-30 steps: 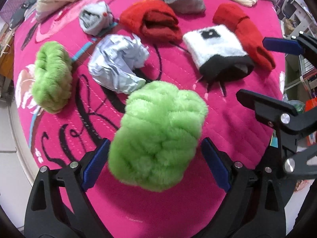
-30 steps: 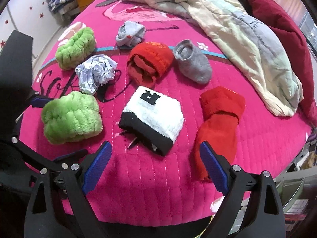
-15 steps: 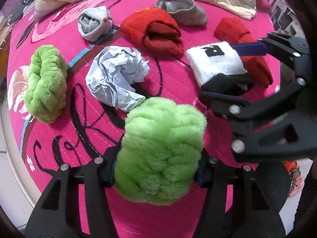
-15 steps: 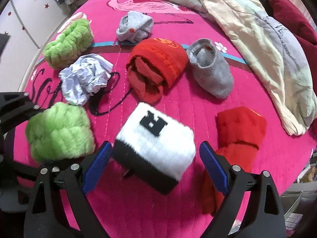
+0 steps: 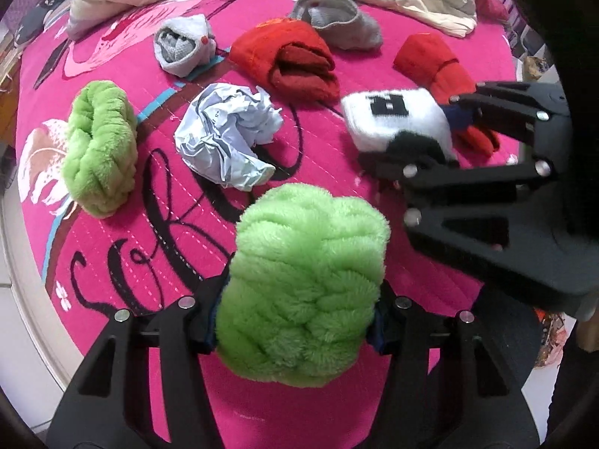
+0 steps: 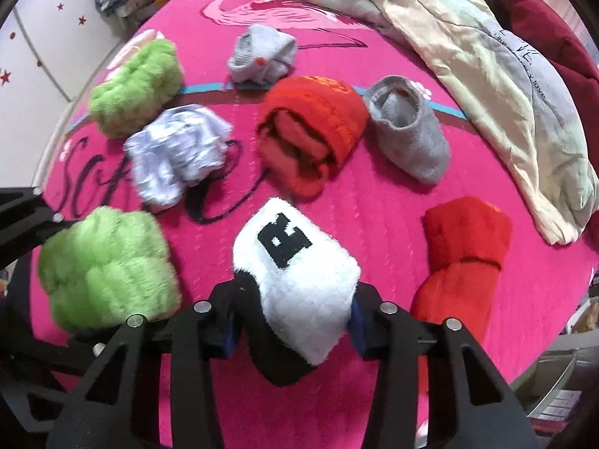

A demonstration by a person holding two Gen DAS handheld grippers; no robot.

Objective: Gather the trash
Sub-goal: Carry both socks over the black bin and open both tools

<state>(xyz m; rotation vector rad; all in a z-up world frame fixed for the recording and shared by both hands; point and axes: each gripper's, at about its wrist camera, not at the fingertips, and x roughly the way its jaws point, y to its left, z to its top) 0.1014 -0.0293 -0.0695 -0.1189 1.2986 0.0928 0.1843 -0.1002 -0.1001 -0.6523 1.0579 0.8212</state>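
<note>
A crumpled white paper ball (image 5: 228,136) lies on the pink bedspread (image 5: 149,232); it also shows in the right wrist view (image 6: 178,155). My left gripper (image 5: 295,321) is shut on a fluffy green sock (image 5: 303,284), seen too in the right wrist view (image 6: 106,269). My right gripper (image 6: 292,331) is shut on a white and black sock with an R (image 6: 299,284); it appears in the left wrist view (image 5: 397,119) with the gripper (image 5: 423,138) around it.
A second green sock (image 5: 99,146), a small grey sock (image 5: 185,48), a rolled red sock (image 5: 288,61), a grey sock (image 5: 337,24) and a red sock (image 5: 445,75) lie around. A rumpled blanket (image 6: 468,56) covers the far side. The bed edge is near.
Both grippers have closed: the left on the green sock, the right on the white and black sock. The right gripper moved forward over its sock.
</note>
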